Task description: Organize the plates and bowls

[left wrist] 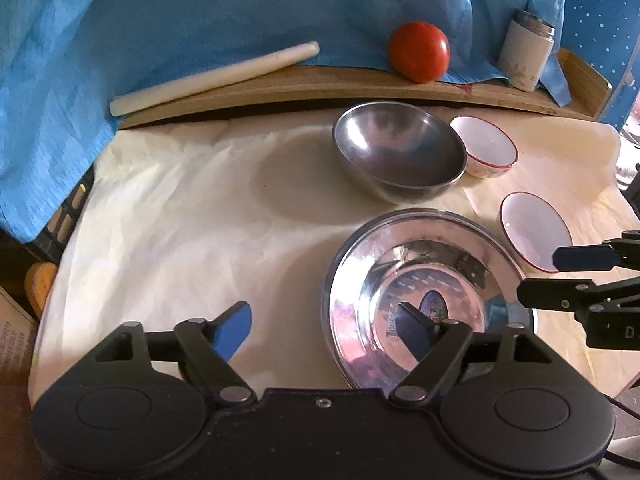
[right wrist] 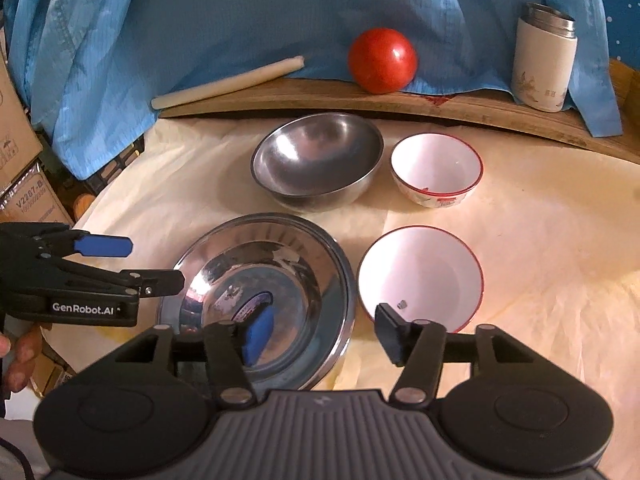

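Reads as an early stage, judging by the layout: four pieces set out separately, none nested.

Starting at the left: left gripper (left wrist: 322, 320), spread wide and pinching nothing, one finger above the cream paper (left wrist: 160, 220), the other above the steel plate (left wrist: 400, 232), at the plate's nine o'clock edge. Next, the steel plate itself, flat on the paper and empty. At its twelve o'clock, apart from it, the steel bowl (left wrist: 400, 152), also empty. Further right, the right gripper (right wrist: 324, 328), likewise spread and gripping nothing, blue pad above the plate, black finger above the near white bowl (right wrist: 420, 276). Just beside the plate at three o'clock, that near white bowl. At the bowl's twelve o'clock, the far white bowl (right wrist: 436, 168), close beside the steel bowl.

Probably leaves the two white bowls to be nested, and perhaps the steel bowl to be set on the plate. Cannot tell whether the plate's doubled rim means one plate or two.

Only in the right wrist view: a hand (right wrist: 20, 356) at eight o'clock holding the left gripper, cardboard boxes (right wrist: 24, 184) at nine o'clock, and the printed outer wall of the far white bowl. In the left wrist view instead: that bowl partly hidden behind the steel one, and the right gripper side-on at three o'clock, fingers clearly parted.
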`<state>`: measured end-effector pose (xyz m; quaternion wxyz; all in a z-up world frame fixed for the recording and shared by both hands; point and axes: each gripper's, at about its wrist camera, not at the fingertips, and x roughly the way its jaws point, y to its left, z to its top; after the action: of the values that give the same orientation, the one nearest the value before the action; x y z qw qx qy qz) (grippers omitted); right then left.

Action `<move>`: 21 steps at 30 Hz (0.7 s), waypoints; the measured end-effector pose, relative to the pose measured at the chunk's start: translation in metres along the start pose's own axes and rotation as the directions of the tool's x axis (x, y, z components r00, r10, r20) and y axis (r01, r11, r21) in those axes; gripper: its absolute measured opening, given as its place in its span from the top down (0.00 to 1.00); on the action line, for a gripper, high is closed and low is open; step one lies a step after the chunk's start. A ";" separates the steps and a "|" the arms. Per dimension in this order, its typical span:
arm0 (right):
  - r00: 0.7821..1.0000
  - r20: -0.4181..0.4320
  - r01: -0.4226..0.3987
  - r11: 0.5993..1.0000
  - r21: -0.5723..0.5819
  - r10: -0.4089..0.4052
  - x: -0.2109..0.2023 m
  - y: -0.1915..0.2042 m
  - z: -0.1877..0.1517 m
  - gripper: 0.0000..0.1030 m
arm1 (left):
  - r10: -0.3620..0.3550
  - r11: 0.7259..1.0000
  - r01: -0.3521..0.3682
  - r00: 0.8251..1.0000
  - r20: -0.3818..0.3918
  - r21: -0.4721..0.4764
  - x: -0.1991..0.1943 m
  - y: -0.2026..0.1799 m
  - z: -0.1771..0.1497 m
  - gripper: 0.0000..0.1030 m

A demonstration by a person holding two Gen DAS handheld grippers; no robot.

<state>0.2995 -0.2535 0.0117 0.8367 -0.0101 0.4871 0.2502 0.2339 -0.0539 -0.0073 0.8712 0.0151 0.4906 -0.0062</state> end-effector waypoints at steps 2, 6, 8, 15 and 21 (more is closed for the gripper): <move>1.000 0.009 -0.004 1.000 0.006 0.004 -0.001 -0.002 0.001 0.28 | 0.008 1.000 -0.008 1.000 0.003 -0.001 -0.001 -0.001 0.001 0.19; 0.999 0.037 -0.008 1.000 0.014 0.007 -0.006 -0.006 0.001 0.18 | 0.034 0.999 -0.034 0.999 0.017 -0.007 -0.002 -0.003 0.003 0.08; 0.999 0.052 -0.013 1.000 0.014 0.013 -0.008 -0.009 0.002 0.13 | 0.042 0.999 -0.042 0.999 0.028 -0.013 -0.004 -0.003 0.004 0.08; 0.998 0.068 -0.016 1.000 0.021 0.015 -0.012 -0.021 0.005 0.01 | 0.065 0.998 -0.064 0.997 0.043 -0.029 -0.006 -0.009 0.007 0.03; 0.997 0.073 -0.008 0.999 0.036 0.005 -0.016 -0.039 0.004 0.00 | 0.081 0.996 -0.079 0.995 0.057 -0.030 -0.007 -0.023 0.009 0.02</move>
<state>0.3131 -0.2927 0.0179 0.8532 0.0156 0.4607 0.2443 0.2370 -0.0771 0.0029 0.8847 0.0224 0.4642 0.0351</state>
